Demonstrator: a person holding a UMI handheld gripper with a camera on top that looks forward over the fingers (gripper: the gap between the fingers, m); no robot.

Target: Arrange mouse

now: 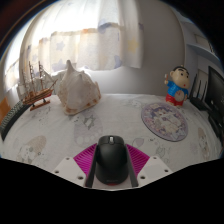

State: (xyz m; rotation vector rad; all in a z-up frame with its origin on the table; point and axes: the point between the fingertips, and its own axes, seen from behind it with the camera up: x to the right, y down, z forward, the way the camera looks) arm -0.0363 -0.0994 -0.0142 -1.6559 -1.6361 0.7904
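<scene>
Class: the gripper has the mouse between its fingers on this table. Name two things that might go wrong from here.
1. The mouse sits between the fingers of the gripper; its rounded shell might slip if squeezed off-centre.
2. The table beyond holds a shell, a ship model, a coaster and a figurine; a long forward push could knock one.

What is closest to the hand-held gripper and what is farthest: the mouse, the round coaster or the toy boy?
1. Mouse: between the fingers of the hand-held gripper.
2. Round coaster: farther ahead, to the right.
3. Toy boy: standing behind the coaster, farthest back.
</scene>
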